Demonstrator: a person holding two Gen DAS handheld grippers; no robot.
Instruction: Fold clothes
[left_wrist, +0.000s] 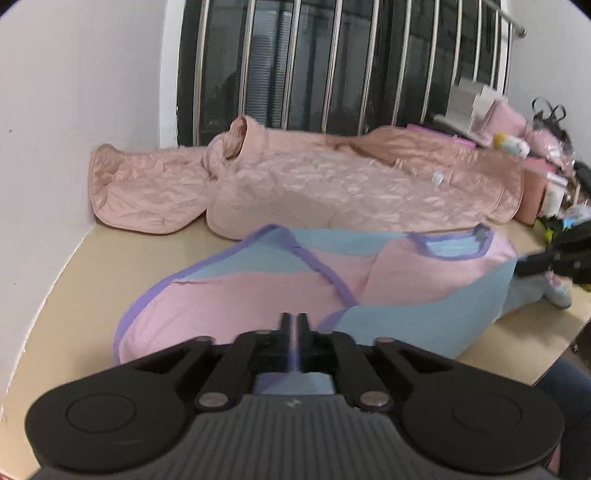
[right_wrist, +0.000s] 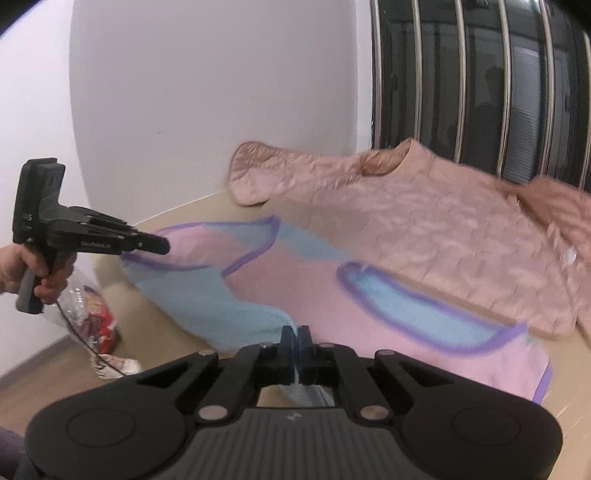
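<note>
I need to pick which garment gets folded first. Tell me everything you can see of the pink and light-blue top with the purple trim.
The pink and light-blue top with purple trim is thin, soft knit fabric in colour-blocked panels, with purple binding along neckline and edges. It lies rumpled, partly folded over itself, on the beige tabletop, in front of the quilted pink jacket. The left gripper pinches a purple-edged fold; the right gripper is shut on its light-blue part.

Left gripper (left_wrist: 294, 321) | jaws nearly together, pinching purple-trimmed fabric at 6 o'clock of its view | seen from the right wrist at 9 o'clock, bare hand (right_wrist: 22, 271) on its grip | right gripper (right_wrist: 294, 334) | jaws clamped on blue cloth, pointing toward 12 o'clock
</note>
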